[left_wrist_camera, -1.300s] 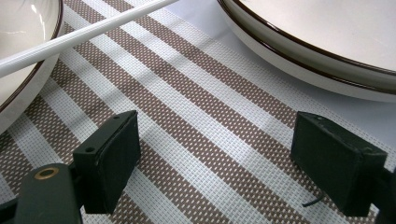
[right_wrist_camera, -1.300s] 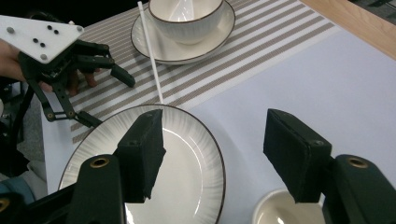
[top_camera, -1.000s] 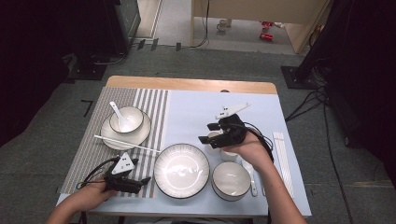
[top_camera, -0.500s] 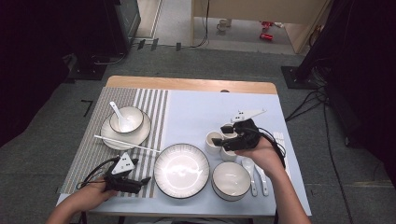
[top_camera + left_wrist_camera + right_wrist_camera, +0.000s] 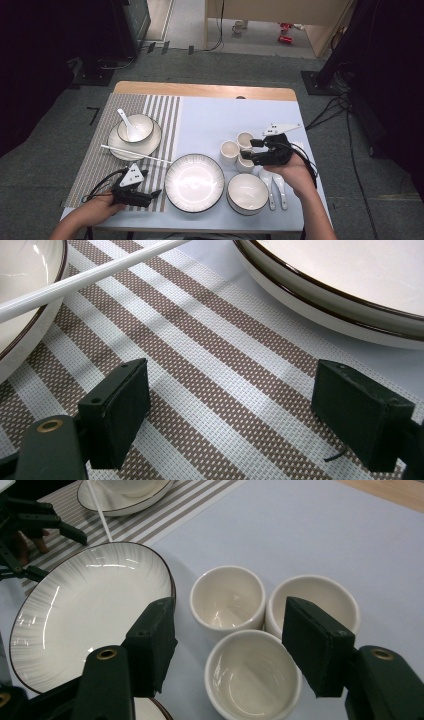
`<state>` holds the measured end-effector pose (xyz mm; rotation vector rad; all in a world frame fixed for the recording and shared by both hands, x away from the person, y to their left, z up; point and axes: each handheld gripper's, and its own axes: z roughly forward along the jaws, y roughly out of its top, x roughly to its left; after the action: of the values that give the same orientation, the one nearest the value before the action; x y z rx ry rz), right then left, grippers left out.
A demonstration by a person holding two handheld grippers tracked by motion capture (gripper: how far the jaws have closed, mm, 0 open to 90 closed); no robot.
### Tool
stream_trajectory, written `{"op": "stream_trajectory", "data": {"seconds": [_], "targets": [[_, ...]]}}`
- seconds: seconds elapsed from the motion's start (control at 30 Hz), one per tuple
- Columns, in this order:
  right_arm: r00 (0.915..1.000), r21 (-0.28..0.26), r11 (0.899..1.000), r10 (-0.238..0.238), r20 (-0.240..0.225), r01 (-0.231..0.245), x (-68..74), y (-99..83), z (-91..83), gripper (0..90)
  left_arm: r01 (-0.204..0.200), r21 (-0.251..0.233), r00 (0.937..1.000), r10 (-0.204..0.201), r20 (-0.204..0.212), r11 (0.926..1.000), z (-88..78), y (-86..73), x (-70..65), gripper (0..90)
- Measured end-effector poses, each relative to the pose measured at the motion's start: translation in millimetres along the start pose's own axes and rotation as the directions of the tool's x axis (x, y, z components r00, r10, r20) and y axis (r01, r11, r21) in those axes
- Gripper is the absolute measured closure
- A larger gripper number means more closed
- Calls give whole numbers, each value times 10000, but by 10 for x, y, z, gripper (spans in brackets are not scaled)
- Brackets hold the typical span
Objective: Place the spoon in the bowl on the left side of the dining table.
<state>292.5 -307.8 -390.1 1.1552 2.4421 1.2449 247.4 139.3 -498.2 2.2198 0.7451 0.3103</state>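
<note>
Three small white cups stand close together right of the table's middle: one at the left [image 5: 229, 151], one behind [image 5: 245, 139], and the nearest [image 5: 243, 165]. My right gripper [image 5: 251, 152] hovers over them with its jaws open. In the right gripper view, the right gripper [image 5: 230, 627] straddles the nearest cup [image 5: 252, 682] from above, and its pads are not pressing on it. The other two cups [image 5: 227, 597] [image 5: 312, 602] sit beyond it. My left gripper [image 5: 152, 196] rests open and empty over the striped placemat [image 5: 210, 370] near the front left edge.
A large ribbed plate [image 5: 195, 182] lies at front centre, with a white bowl [image 5: 247, 194] and two spoons [image 5: 275, 190] to its right. At the left, a bowl holding a spoon [image 5: 135, 127] sits on a small plate, with a white chopstick [image 5: 135, 153] beside it.
My right hand has drawn its gripper to the right, uncovering the cluster of cups. Its jaws stay the same width. The left hand has not moved.
</note>
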Motion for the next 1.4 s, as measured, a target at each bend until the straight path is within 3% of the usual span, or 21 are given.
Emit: {"op": "stream_trajectory", "data": {"seconds": [0.47,0.8,1.13,1.4], "targets": [[9943,-231,9973,711,793,-695,-200,-289,-161,384,9,7,10000,-9,6,10000,0,0,0,157],[9836,-356,9930,1168,1376,-1129,-305,-506,-240,390,9,5,10000,-9,3,10000,0,0,-1,158],[9649,-429,9856,1691,2011,-1638,-414,-723,-240,395,5,4,10000,-5,3,10000,0,0,-1,157],[9424,-663,9787,2052,2640,-1945,-479,-862,-247,396,8,1,10000,-8,1,10000,0,0,-1,158]]}}
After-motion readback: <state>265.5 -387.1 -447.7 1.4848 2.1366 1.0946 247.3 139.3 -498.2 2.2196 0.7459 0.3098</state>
